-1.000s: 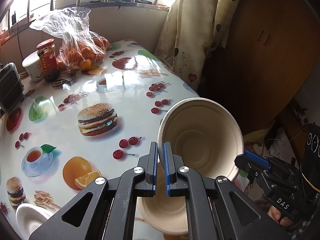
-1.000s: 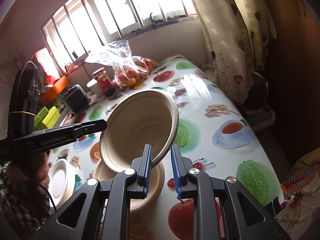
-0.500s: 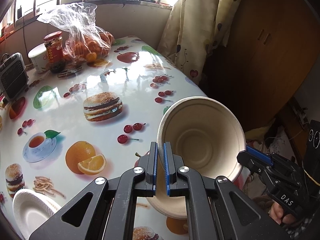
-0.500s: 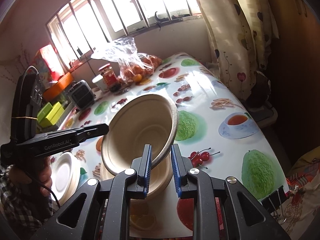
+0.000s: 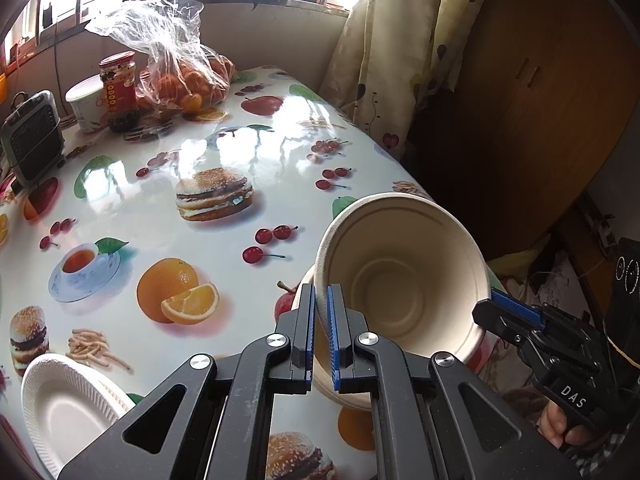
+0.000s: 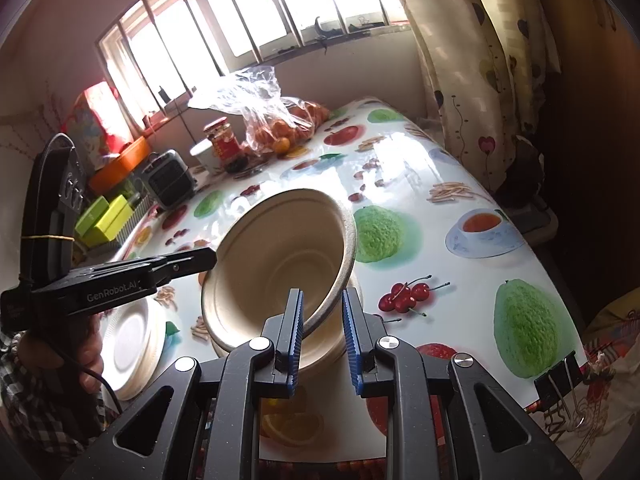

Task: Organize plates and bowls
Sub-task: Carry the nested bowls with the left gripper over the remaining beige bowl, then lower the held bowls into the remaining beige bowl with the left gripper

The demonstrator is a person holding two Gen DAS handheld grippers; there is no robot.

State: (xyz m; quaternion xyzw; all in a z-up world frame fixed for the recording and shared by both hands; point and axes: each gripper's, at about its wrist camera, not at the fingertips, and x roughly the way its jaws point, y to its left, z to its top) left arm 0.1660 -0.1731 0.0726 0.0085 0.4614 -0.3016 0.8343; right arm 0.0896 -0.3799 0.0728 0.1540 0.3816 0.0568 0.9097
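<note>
My left gripper (image 5: 321, 332) is shut on the rim of a beige paper bowl (image 5: 404, 280), held tilted above a second beige bowl (image 5: 344, 394) that rests on the table. In the right wrist view the held bowl (image 6: 280, 272) is tilted over the lower bowl (image 6: 320, 354). My right gripper (image 6: 322, 338) is open, its fingers on either side of the held bowl's near rim, not clamping it. A stack of white paper plates (image 5: 60, 404) lies at the table's near left; it also shows in the right wrist view (image 6: 132, 344).
The table (image 5: 240, 148) has a glossy fruit-print cloth. At its far end stand a bag of oranges (image 5: 180, 76), a red-lidded jar (image 5: 118, 88), a white tub (image 5: 84, 100) and a small heater (image 5: 32, 136). A curtain (image 5: 384, 52) and a wooden cabinet (image 5: 540, 92) are to the right.
Both grippers and the held bowl have drawn back toward the near end of the table. The bowl stays tilted in my left gripper; the white plates have come further into view.
</note>
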